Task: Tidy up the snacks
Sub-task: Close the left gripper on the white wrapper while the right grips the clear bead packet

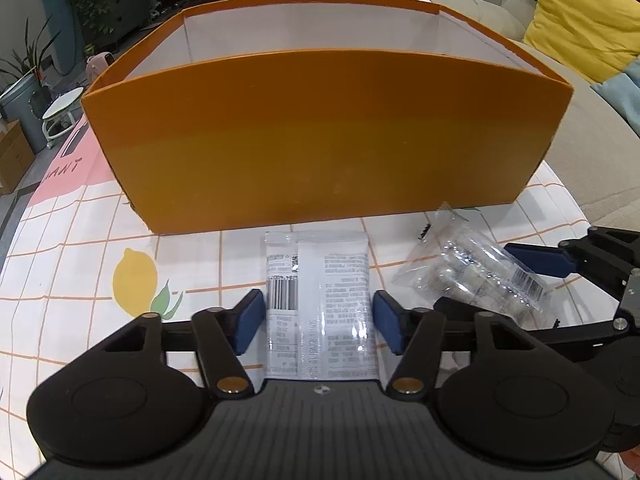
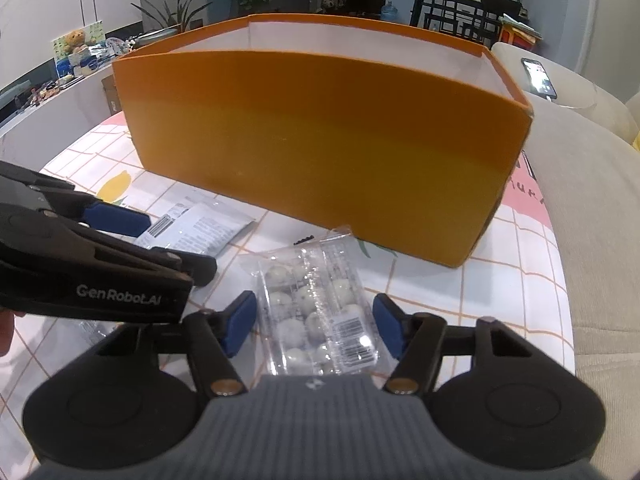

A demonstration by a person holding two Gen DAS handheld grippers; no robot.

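A white snack packet (image 1: 320, 292) with a barcode lies flat on the tablecloth, in front of the orange box (image 1: 320, 136). My left gripper (image 1: 319, 322) is open with a blue pad on either side of the packet, not squeezing it. A clear packet of round white snacks (image 2: 318, 312) lies to its right. My right gripper (image 2: 314, 328) is open and straddles the clear packet. The clear packet (image 1: 476, 276) and right gripper (image 1: 560, 264) also show in the left wrist view. The white packet (image 2: 196, 228) and left gripper (image 2: 132, 236) show in the right wrist view.
The orange box (image 2: 320, 152) is open-topped with white inner walls. The tablecloth (image 1: 80, 240) is white with an orange grid and a lemon print. A beige sofa (image 2: 592, 208) with a phone (image 2: 540, 78) stands right of the table. A yellow cushion (image 1: 580, 20) lies on it.
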